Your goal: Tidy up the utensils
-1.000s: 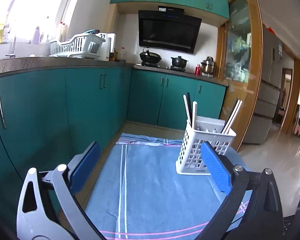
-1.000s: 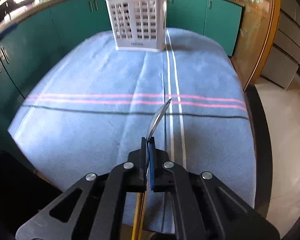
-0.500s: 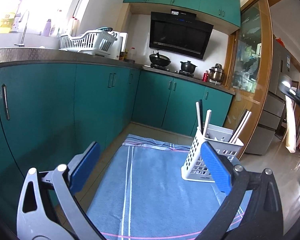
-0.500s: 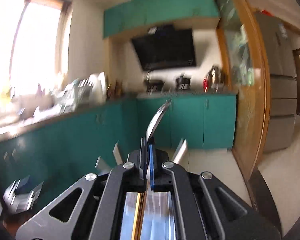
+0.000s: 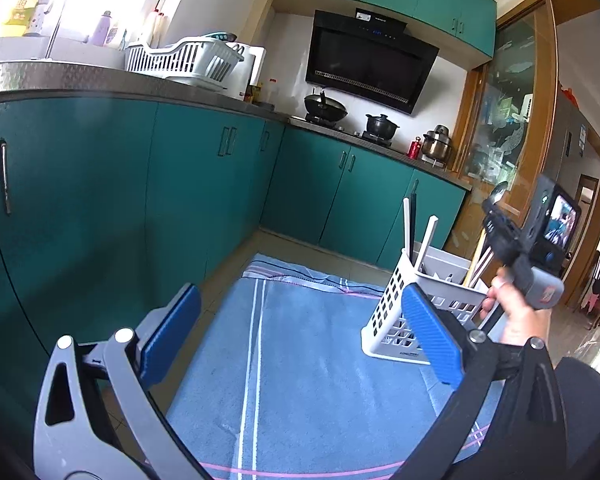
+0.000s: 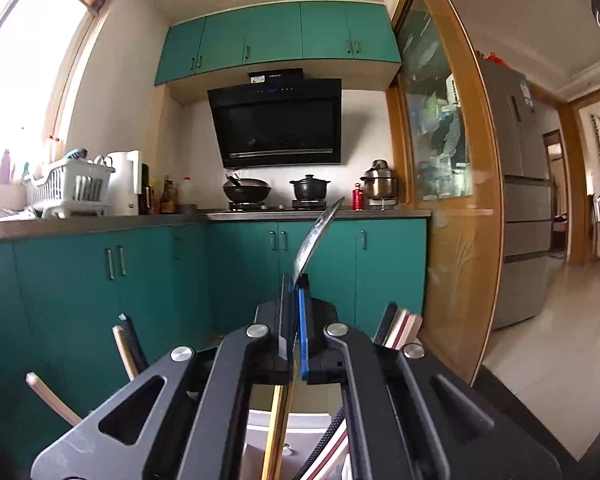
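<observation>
Spoon (image 6: 318,236) looking light, stiff, slick metal — pinching near neck, bowl poking up past pads, gold handle hanging down over white utensil basket (image 5: 414,312). Right gripper (image 6: 296,300) clamping shut on spoon, pointing level above basket. Left gripper (image 5: 300,336) gaping wide, holding nothing, tilting slightly down over blue cloth (image 5: 300,360), beside basket.

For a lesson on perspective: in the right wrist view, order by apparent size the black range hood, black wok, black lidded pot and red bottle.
1. black range hood
2. black wok
3. black lidded pot
4. red bottle
All stand along the far wall, so nearness barely skews this.
</observation>
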A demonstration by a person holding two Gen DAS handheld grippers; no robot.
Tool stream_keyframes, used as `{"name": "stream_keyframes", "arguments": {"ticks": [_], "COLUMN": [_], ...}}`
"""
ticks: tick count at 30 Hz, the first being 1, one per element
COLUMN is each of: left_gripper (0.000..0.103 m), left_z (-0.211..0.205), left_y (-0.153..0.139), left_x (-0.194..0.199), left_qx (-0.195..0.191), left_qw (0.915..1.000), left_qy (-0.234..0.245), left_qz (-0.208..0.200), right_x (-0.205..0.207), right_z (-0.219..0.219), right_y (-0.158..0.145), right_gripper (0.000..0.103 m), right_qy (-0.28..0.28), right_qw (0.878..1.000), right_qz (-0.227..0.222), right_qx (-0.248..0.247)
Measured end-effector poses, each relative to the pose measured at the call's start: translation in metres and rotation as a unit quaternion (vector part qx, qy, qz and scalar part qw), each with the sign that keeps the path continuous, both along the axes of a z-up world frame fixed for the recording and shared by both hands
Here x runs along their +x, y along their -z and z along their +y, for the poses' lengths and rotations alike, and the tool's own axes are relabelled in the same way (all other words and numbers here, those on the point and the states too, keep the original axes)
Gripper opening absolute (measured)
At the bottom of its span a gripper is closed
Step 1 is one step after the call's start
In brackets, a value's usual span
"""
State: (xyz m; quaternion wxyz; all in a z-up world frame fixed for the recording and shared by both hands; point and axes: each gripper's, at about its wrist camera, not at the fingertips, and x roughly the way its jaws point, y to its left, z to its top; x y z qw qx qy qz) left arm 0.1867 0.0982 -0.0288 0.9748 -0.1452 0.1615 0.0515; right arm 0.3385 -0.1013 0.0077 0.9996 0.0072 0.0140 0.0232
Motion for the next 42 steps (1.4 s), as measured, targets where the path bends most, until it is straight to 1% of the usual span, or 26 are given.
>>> {"name": "stream_keyframes", "arguments": {"ticks": [2,4,7,8,9,10,11,12,13,14,16,19,21,23,24,27,28,31,33,38,42], "left_gripper": [0.099,0.099,0.099,0.099,0.099,0.099,0.099,0.099,0.099,0.099,0.099,0.099,0.099,0.099,0.099,0.099,0.099,0.099,0.099,0.099,0.099], "left_z": [-0.002,-0.004,-0.009,-0.01,-0.012,-0.013,-0.013,-0.014,-0.017,-0.021,-0.029,-0.052,-0.065,-0.08,-0.085,-0.101,-0.104,-0.113,-0.115,-0.113,-0.111], "left_y": [0.001,0.002,0.002,0.003,0.004,0.005,0.005,0.006,0.007,0.007,0.008,0.012,0.017,0.022,0.023,0.029,0.03,0.035,0.037,0.039,0.044], "left_x": [0.001,0.002,0.003,0.004,0.005,0.005,0.006,0.006,0.007,0.007,0.008,0.009,0.008,0.006,0.005,-0.001,-0.001,0.0,0.002,0.009,0.012], "left_qx": [-0.003,-0.003,0.004,0.007,0.009,0.009,0.008,0.008,0.01,0.014,0.024,0.06,0.079,0.098,0.104,0.118,0.122,0.131,0.129,0.107,0.1], "left_qw": [1.0,1.0,0.9999,0.9999,0.9998,0.9998,0.9997,0.9996,0.9994,0.9992,0.9988,0.9961,0.9935,0.9905,0.9897,0.9874,0.9864,0.9841,0.9843,0.9865,0.986], "left_qy": [0.003,0.006,0.011,0.011,0.013,0.016,0.018,0.022,0.026,0.03,0.034,0.046,0.057,0.065,0.067,0.077,0.079,0.083,0.081,0.079,0.085], "left_qz": [0.002,0.003,0.005,0.006,0.008,0.011,0.013,0.016,0.019,0.023,0.027,0.046,0.059,0.072,0.073,0.074,0.077,0.086,0.089,0.096,0.103], "right_x": [0.001,-0.004,-0.013,-0.02,-0.029,-0.04,-0.059,-0.08,-0.099,-0.121,-0.154,-0.172,-0.179,-0.184,-0.187,-0.191,-0.191,-0.193,-0.195,-0.195,-0.193], "right_z": [0.001,0.0,-0.006,-0.01,-0.014,-0.019,-0.027,-0.035,-0.042,-0.05,-0.062,-0.073,-0.079,-0.082,-0.081,-0.074,-0.072,-0.071,-0.072,-0.078,-0.084], "right_y": [0.009,0.019,0.027,0.029,0.03,0.03,0.03,0.029,0.027,0.024,0.022,0.027,0.04,0.05,0.054,0.067,0.07,0.072,0.071,0.071,0.07], "right_gripper": [0.003,0.003,0.004,0.009,0.035,0.056,0.09,0.1,0.1,0.1,0.1,0.1,0.1,0.1,0.1,0.1,0.1,0.1,0.1,0.1,0.1], "right_qy": [0.003,0.0,-0.003,-0.018,-0.033,-0.044,-0.05,-0.054,-0.06,-0.067,-0.066,-0.057,-0.046,-0.043,-0.041,-0.054,-0.062,-0.069,-0.067,-0.06,-0.052], "right_qw": [1.0,1.0,1.0,0.999,0.998,0.997,0.997,0.997,0.996,0.995,0.992,0.98,0.965,0.961,0.96,0.957,0.955,0.956,0.958,0.96,0.962], "right_qz": [-0.004,0.004,0.019,0.035,0.047,0.059,0.061,0.053,0.05,0.061,0.102,0.192,0.257,0.274,0.275,0.283,0.288,0.286,0.278,0.272,0.267], "right_qx": [-0.012,-0.022,-0.019,-0.008,-0.001,0.006,0.018,0.029,0.034,0.031,0.023,0.011,0.011,0.016,0.014,-0.018,-0.023,-0.021,-0.02,-0.012,-0.002]}}
